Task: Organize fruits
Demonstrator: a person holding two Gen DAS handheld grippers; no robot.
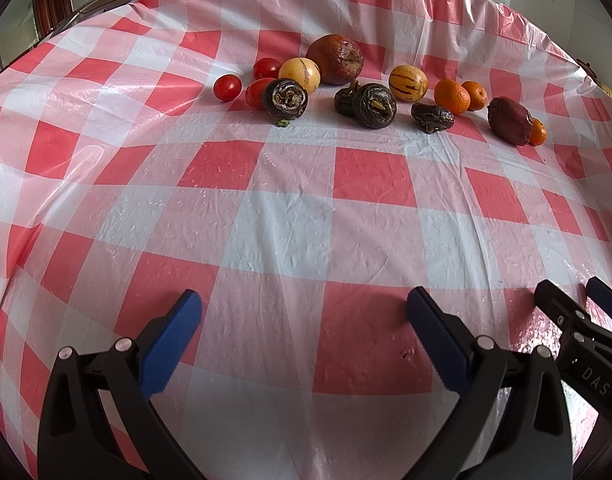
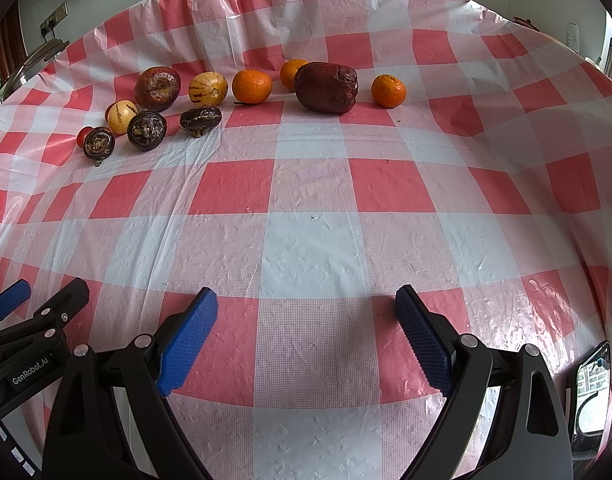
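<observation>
Both grippers low over the near part of a table under a red-and-white checked cloth (image 1: 298, 216), side by side and well apart from the fruit. Left gripper (image 1: 304, 330) released, blue pads wide apart, nothing between them, only the cloth below. Right gripper (image 2: 306, 328) also released and empty, jaws spread; seen too at the right edge of the left wrist view. All fruit in a loose row across the far part of the table. At the left end, three small red tomatoes (image 1: 227, 87) close together, just beside a round yellow fruit (image 1: 300, 74) and a large brown-red pomegranate (image 1: 335, 59) behind it. In front of these, dark shrivelled mangosteens: one (image 1: 284, 98) touching a tomato, two (image 1: 373, 105) pressed together in the middle, one more (image 1: 431, 117) a little to the right, lying on its side. Behind the middle pair, a pale yellow melon-like fruit with purple stripes (image 1: 407, 83). To the right of it, two small oranges (image 1: 451, 97) touching one another. At the right end, a dark red oblong fruit (image 2: 326, 87), wrinkled, with a third orange (image 2: 388, 90) just beside it. At the lower right of the right wrist view, a phone (image 2: 591, 380) on the table edge.
</observation>
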